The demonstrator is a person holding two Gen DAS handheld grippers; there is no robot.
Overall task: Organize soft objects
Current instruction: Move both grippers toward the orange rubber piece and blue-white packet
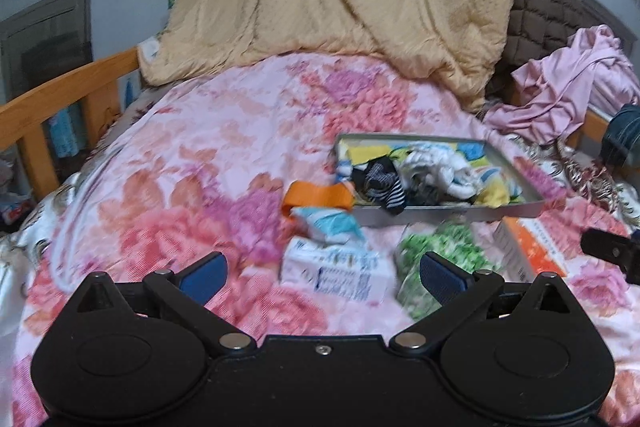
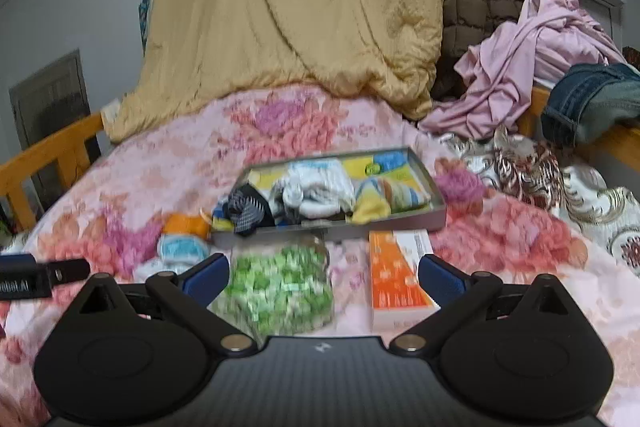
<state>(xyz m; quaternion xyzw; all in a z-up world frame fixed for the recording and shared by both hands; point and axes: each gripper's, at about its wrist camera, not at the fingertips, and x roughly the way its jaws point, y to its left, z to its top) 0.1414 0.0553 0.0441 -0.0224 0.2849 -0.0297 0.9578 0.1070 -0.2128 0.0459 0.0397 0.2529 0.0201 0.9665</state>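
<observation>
Both the left gripper (image 1: 322, 273) and right gripper (image 2: 322, 273) gape empty; the green pack (image 2: 280, 287) lies between the right's fingers, below the tray (image 2: 438, 217).

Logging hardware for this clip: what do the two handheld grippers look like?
The left gripper and right gripper match: black bodies with rounded disc housings, black linkage arms on silver pivot pins, and ribbed blue finger pads. The right body's surface looks woven with a small pale logo. No hands or sleeves visible.

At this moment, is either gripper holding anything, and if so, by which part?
Nothing is held. The left gripper and right gripper are both open, above the packets lying on the bedspread.
</observation>
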